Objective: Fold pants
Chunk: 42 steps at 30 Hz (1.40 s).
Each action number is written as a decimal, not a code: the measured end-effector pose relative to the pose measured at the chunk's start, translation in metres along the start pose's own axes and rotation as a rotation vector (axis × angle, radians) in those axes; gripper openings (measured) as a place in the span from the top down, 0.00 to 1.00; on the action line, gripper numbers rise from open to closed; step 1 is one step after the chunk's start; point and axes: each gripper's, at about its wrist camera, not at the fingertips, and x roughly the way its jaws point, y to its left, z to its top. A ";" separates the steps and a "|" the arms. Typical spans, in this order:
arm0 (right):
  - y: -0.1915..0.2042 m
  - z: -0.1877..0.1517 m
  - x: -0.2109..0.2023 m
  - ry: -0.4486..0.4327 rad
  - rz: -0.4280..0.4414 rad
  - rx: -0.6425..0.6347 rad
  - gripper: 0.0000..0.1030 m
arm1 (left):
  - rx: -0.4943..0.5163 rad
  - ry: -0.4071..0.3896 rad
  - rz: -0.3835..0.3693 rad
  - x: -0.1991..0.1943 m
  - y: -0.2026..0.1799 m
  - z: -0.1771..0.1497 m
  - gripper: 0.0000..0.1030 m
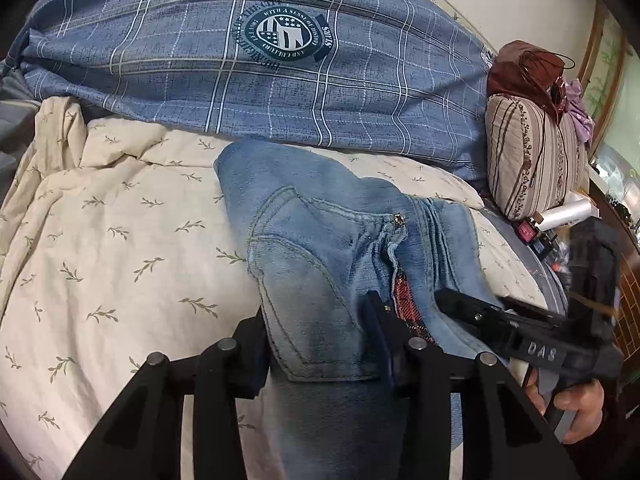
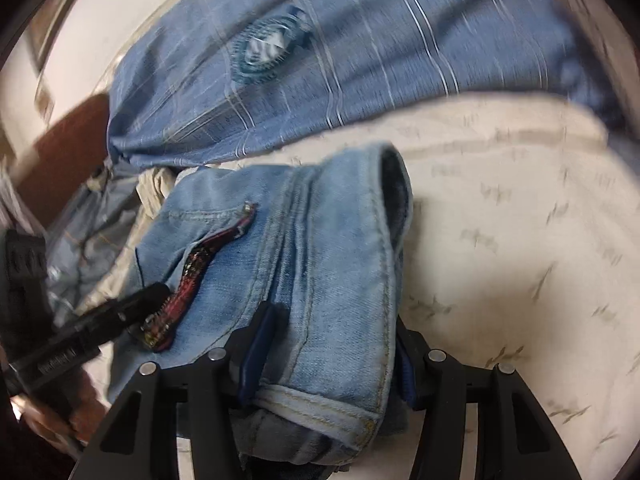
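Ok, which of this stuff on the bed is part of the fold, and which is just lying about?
In the job:
- jeans
- left gripper
- right gripper

Lying about:
- blue plaid quilt
- cream leaf-print cover
- striped pillow

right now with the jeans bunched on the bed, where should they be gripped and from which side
Grip the jeans at the near end, where the layers lie stacked, coming in from the near edge of the cream bedspread and angled down. The left gripper straddles the pocket panel there, and the right gripper pinches the thick folded seam. The far end looks rumpled and less tidy to grab.
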 end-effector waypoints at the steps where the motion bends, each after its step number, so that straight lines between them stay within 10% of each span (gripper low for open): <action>1: 0.008 -0.001 -0.004 -0.026 -0.020 -0.046 0.47 | 0.009 -0.004 0.011 -0.001 -0.001 0.000 0.57; 42: 0.008 0.000 0.003 -0.019 -0.001 -0.037 0.50 | 0.053 -0.013 0.159 -0.002 -0.004 -0.005 0.42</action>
